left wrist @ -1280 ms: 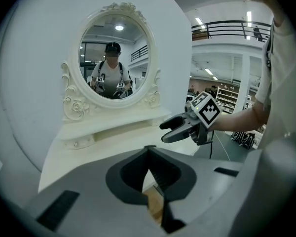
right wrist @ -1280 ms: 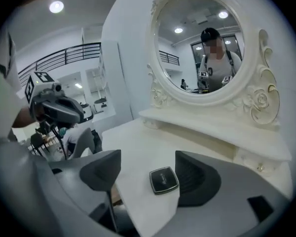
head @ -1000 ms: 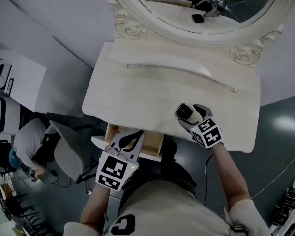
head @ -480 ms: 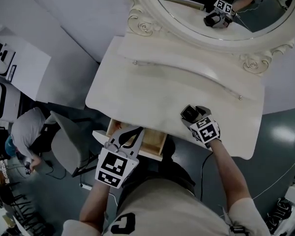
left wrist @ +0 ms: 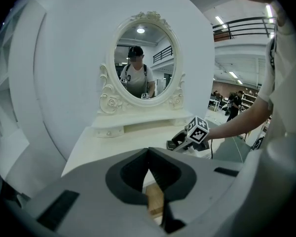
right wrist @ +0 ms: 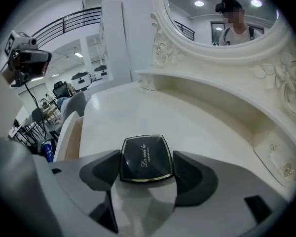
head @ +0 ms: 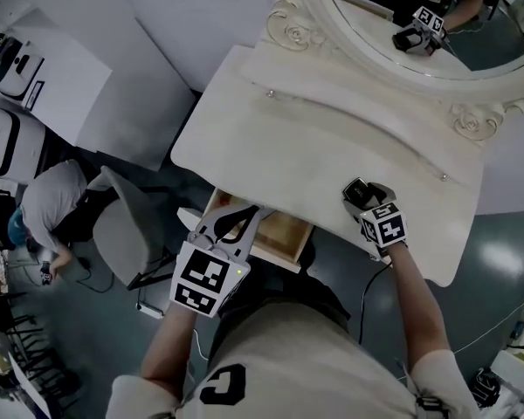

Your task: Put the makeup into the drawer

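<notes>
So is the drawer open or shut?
Open. In the head view the drawer sticks out from under the dressing table, and its wooden inside shows.

The compact between the pads of the right tongs is glossy black with a thin pale-gold rim and pale script lettering. Both tongs are light grey with dark grey pads, and each bears a cube patterned in black-and-white squares. The tabletop under the right tongs is cream-white, as is the scroll-carved mirror frame beyond them. The drawer just ahead of the left tongs is pale honey wood inside. The chair left of them is grey.
</notes>
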A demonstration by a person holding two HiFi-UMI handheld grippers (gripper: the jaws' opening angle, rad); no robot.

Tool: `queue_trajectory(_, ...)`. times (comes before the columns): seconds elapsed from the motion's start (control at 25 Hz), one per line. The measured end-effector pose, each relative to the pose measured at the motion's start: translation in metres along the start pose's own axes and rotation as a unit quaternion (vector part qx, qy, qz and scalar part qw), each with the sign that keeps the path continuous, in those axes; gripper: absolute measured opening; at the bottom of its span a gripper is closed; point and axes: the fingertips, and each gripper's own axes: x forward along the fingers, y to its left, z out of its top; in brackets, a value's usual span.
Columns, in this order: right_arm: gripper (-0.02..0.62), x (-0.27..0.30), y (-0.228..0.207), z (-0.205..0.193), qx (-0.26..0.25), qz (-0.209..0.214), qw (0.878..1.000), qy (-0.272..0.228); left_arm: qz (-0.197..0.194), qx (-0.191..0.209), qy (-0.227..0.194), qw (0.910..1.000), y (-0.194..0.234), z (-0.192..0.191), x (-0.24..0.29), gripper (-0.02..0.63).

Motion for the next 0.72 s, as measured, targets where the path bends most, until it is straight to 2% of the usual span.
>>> queue_trajectory(0.72,0.336,0.005,0.003,0.004,0.045,-0.043,0.998,0.024,0.009,-0.016,-0.044,0.9989,0.033,-0.014,-0.047,0.055)
